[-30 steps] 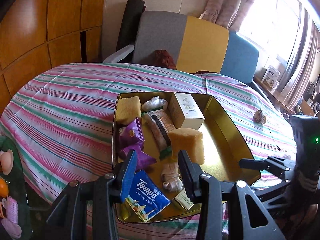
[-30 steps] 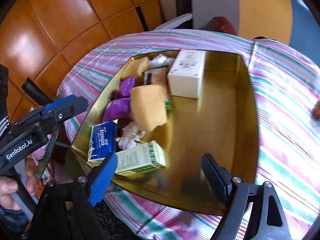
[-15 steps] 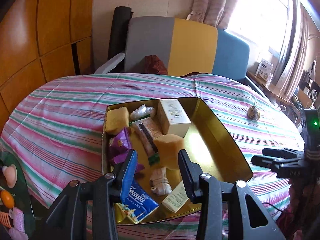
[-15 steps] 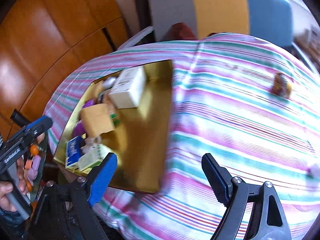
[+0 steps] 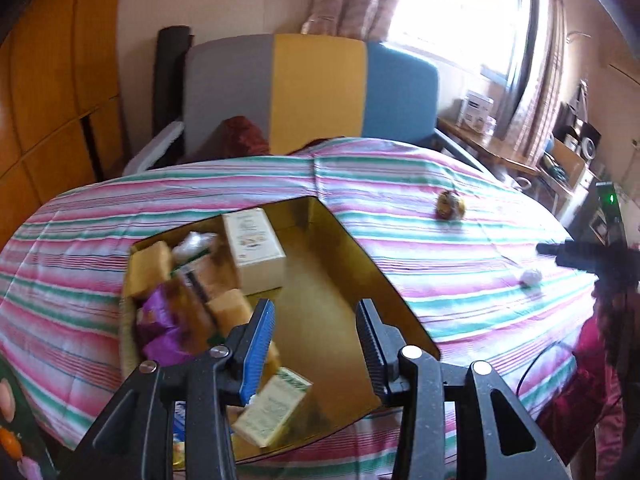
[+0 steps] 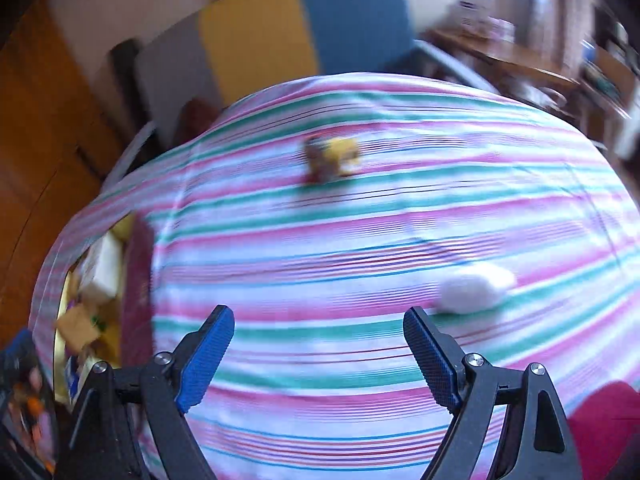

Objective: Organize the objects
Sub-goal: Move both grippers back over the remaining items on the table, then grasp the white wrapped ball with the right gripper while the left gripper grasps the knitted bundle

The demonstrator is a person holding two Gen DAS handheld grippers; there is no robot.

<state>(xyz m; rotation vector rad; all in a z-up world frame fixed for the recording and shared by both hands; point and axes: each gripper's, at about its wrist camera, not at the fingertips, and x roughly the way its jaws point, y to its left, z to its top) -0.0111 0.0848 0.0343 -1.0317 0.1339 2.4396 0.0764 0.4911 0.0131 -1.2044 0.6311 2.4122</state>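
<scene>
A gold tray (image 5: 384, 280) on the striped table holds a white box (image 5: 254, 248), yellow sponges (image 5: 148, 268), purple packets (image 5: 160, 328) and a green-white carton (image 5: 274, 408). My left gripper (image 5: 314, 344) is open and empty above the tray's near edge. My right gripper (image 6: 318, 356) is open and empty over bare cloth; the view is blurred. A small brown-yellow wrapped object (image 6: 330, 158) (image 5: 450, 206) and a white crumpled ball (image 6: 476, 288) (image 5: 530, 277) lie on the cloth right of the tray (image 6: 132, 264). The ball is just beyond the right finger (image 6: 428, 354).
A grey, yellow and blue chair (image 5: 312, 88) stands behind the table. Wooden panels (image 5: 52, 80) are at left, a window and a cluttered shelf (image 5: 560, 152) at right. The right gripper's body (image 5: 588, 256) shows at the left view's right edge.
My right gripper has swung right, away from the tray to the open cloth near the white ball. My left gripper's view has turned right and risen; both stay open.
</scene>
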